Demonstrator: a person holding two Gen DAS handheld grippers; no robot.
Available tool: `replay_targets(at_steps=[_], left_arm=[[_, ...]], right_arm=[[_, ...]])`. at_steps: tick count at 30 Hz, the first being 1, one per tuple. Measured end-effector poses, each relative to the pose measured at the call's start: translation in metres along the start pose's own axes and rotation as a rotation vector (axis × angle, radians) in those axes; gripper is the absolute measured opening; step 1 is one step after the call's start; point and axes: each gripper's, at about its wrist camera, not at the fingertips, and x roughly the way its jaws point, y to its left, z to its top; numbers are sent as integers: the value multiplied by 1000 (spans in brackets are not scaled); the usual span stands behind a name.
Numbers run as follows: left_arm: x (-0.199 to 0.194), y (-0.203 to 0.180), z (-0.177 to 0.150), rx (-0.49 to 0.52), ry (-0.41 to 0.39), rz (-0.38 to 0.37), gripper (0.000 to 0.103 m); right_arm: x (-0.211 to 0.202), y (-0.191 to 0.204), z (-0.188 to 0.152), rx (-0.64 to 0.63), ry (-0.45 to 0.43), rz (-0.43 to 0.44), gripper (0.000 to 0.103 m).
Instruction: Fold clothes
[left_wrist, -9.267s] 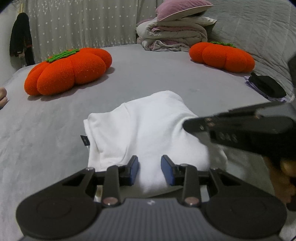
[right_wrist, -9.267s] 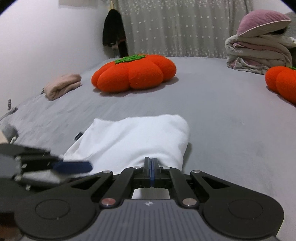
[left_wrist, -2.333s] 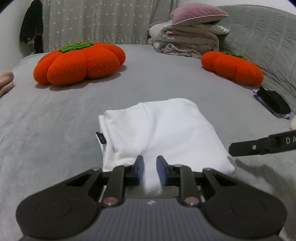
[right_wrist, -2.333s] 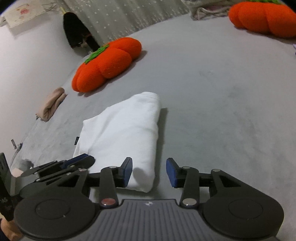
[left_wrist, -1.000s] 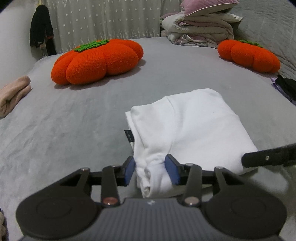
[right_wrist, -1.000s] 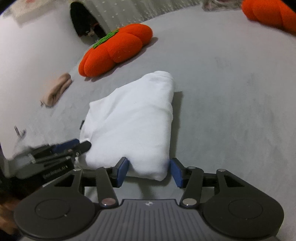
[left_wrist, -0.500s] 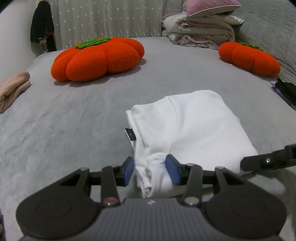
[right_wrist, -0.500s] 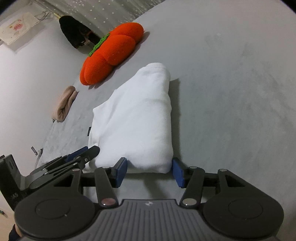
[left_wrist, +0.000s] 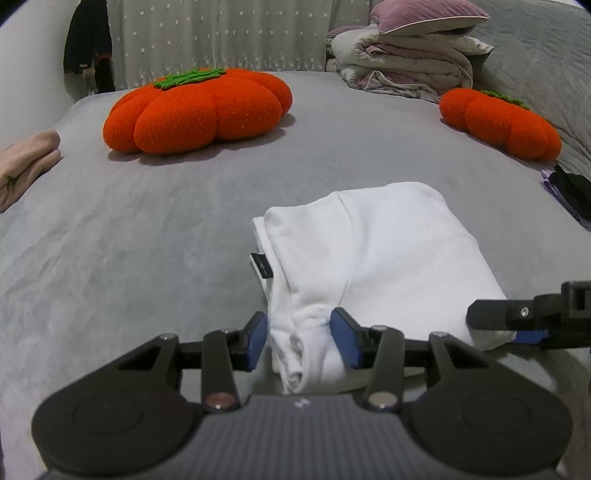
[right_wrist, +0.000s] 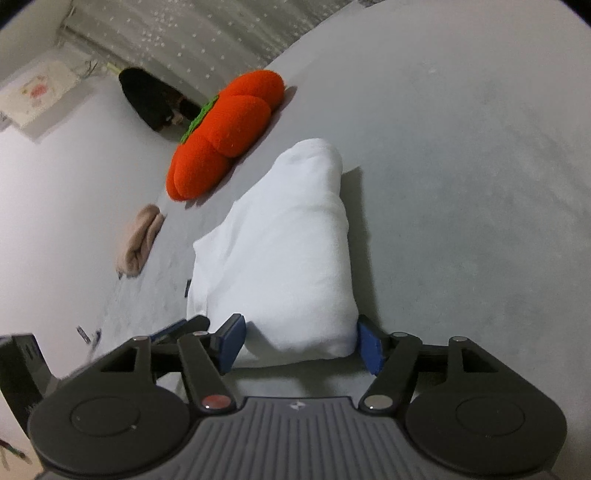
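**Both grippers straddle the near edge of the folded white garment**

Left gripper (left_wrist: 300, 336) is spread, its blue pads either side of the bunched near-left corner of the white garment (left_wrist: 388, 251), which lies as a compact folded bundle on the grey bedcover (left_wrist: 129, 240), lower centre of the left wrist frame. Right gripper (right_wrist: 299, 339) is spread wider, its pads flanking the bundle's near-right end at the bottom centre of its own frame. Neither has clamped; cloth sits in the gaps, loose.

About nine seconds back the right gripper was pinched tight over the cloth and the left stood part-spread above the middle of the bundle. Since then both have parted and come to the two near corners, and in the last half second the right view has tilted further while its pads settled closer round the cloth. My reading: the bundle is already folded small, and the pair are lined up either for one more fold or to lift it away; the frames fit both.

The left view alone shows the black label (left_wrist: 261, 265) at the bundle's left edge, the smaller orange cushion (left_wrist: 498, 123) at upper right and the stacked bedding (left_wrist: 402, 62). The right view alone shows the rounded far fold and its shadow. Both catch the large orange cushion (right_wrist: 225, 136) and the rolled pink cloth (right_wrist: 142, 240)
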Motion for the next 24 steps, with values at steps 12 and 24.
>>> replay_targets(at_steps=[12,24], left_arm=[[2,6,2,-50,13,-25,44],[6,20,2,-139,29,-74,44]], right_arm=[[8,-5,-1,82,-48,59,62],[7,-1,-7,122,-98,53,62]])
